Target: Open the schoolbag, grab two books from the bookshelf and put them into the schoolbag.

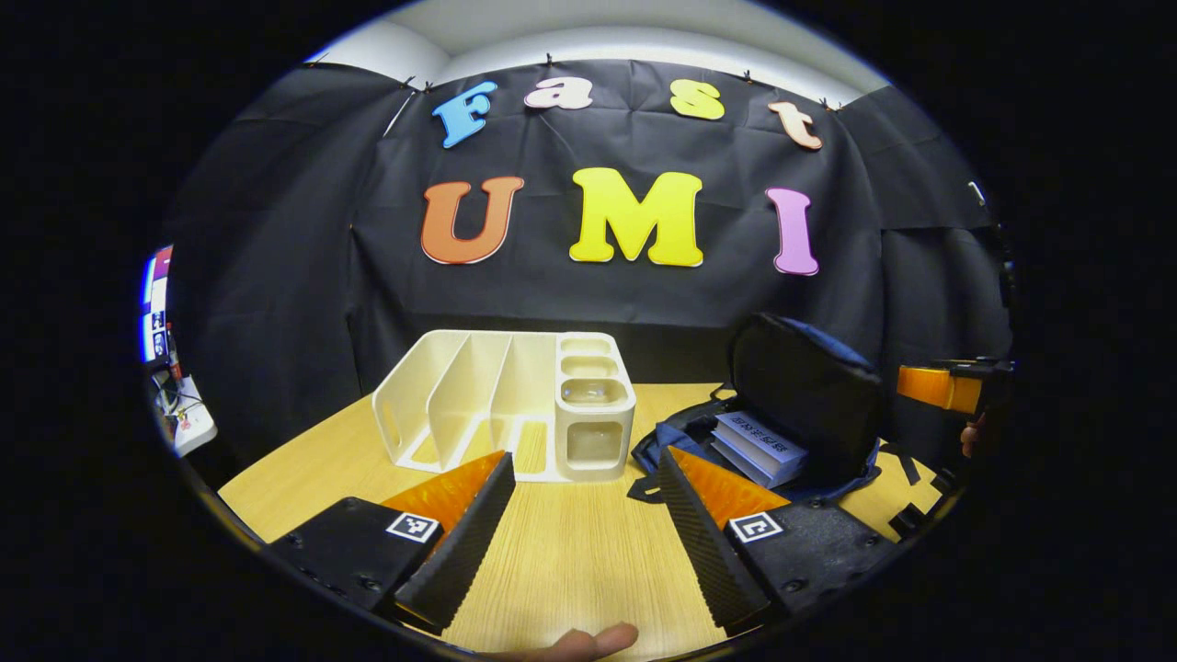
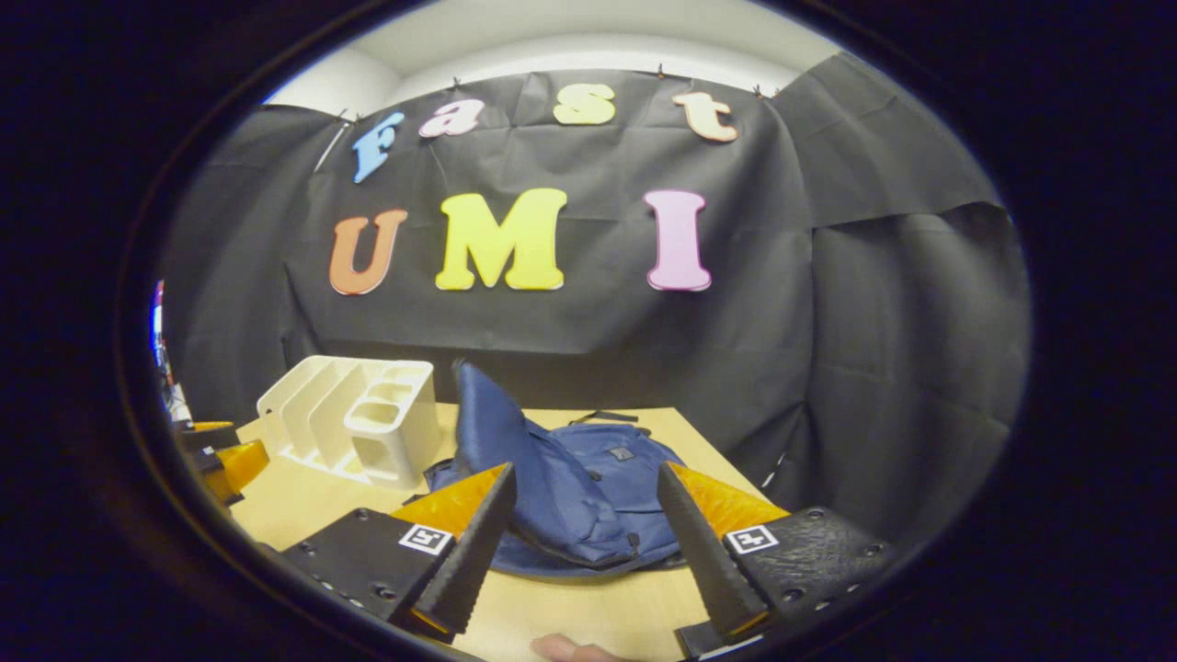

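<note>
Now both the left gripper (image 1: 584, 524) and right gripper (image 2: 581, 542) hang spread apart, holding nothing. Books (image 1: 759, 446) at four o'clock lie half hidden inside the open schoolbag (image 1: 809, 386); the bookshelf (image 1: 506, 405) at eleven looks bare.

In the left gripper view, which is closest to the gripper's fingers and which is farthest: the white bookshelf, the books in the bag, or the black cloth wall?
1. White bookshelf, straight ahead and slightly left; the books in the open schoolbag on the right look about equally near, too close to call.
2. Black cloth wall, at the back behind the table.

Bare table (image 1: 570, 552) in front; bookshelf (image 1: 515, 405) and schoolbag (image 1: 809, 395) stand behind.
</note>
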The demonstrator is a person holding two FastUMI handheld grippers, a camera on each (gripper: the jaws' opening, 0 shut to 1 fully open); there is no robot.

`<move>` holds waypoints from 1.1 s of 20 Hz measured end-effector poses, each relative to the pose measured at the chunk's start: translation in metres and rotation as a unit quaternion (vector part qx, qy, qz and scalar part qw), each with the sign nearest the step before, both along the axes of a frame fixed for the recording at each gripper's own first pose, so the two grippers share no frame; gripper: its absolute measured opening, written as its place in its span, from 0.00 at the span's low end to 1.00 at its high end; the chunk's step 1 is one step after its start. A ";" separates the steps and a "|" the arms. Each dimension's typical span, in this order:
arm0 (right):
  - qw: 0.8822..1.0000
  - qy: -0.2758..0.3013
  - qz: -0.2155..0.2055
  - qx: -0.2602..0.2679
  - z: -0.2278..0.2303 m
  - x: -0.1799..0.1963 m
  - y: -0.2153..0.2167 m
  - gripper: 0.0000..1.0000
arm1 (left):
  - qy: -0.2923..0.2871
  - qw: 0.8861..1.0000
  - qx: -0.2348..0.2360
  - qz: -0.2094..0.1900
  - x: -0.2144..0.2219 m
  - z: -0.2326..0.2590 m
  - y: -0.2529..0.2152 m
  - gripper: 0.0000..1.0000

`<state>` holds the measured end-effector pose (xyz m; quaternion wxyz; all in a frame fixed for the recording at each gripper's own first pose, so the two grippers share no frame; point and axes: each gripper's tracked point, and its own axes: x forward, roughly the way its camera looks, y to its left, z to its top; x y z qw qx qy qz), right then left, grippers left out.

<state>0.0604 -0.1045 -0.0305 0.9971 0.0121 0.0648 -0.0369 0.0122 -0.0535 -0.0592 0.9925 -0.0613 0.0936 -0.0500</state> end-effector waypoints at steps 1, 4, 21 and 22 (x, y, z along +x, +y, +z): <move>1.000 -0.014 -0.003 -0.008 0.007 -0.010 -0.001 0.94 | -0.007 1.000 -0.001 0.008 -0.004 0.007 0.008 0.98; 0.999 -0.043 -0.006 0.004 0.020 -0.043 0.004 0.96 | -0.020 1.000 -0.017 0.006 -0.021 0.023 0.015 0.98; 0.998 -0.060 -0.003 -0.007 0.023 -0.096 0.026 0.97 | -0.062 0.997 0.043 0.026 -0.051 0.064 0.058 0.98; 0.998 -0.058 -0.007 -0.005 0.022 -0.094 0.022 0.95 | -0.060 0.997 0.042 0.025 -0.051 0.063 0.059 0.98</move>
